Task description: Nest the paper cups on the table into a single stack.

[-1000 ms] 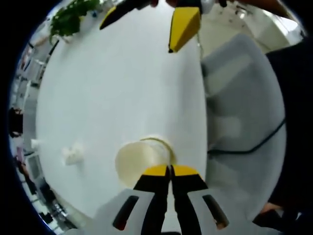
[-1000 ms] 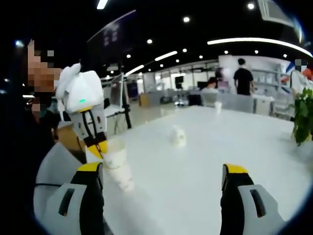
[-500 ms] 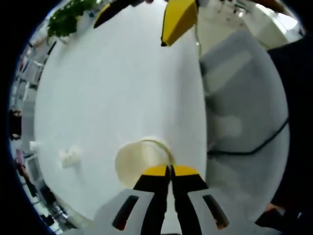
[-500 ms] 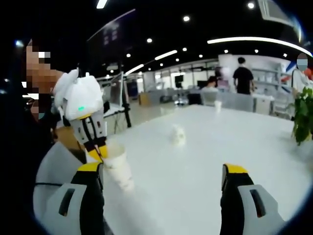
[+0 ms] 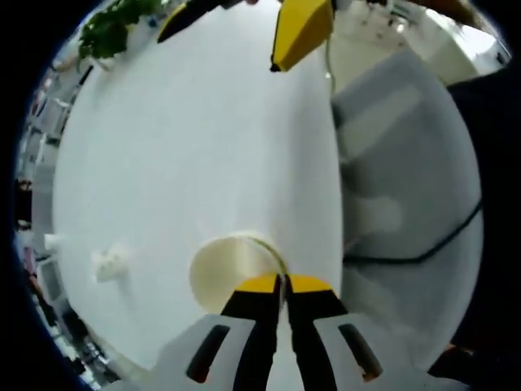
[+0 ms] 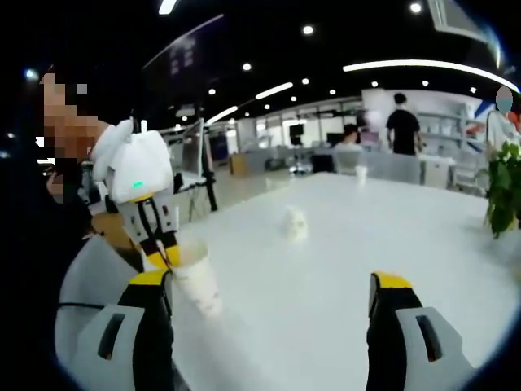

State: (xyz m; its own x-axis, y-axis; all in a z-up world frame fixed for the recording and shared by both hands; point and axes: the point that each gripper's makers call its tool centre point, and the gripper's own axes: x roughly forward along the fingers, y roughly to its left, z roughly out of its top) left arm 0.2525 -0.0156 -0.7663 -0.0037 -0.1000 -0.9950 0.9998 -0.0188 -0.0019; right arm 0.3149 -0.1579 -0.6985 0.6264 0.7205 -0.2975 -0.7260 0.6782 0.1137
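Left gripper [image 5: 282, 283]: its fingers are pinched tight on the near rim of the cup stack [image 5: 234, 266].
Cup stack: it stands near the table's edge, at 6 o'clock in the left gripper view and at 8 o'clock in the right gripper view [image 6: 198, 279].
Right gripper [image 6: 273, 285]: its fingers are spread wide, with nothing between them.
Change: almost nothing; the stack has dipped a tiny bit lower, the same grip is kept.
Table [image 5: 203, 147]: white; a small crumpled white thing [image 6: 292, 223] lies well apart.
Meaning: the cups look nested. I think letting go comes next.
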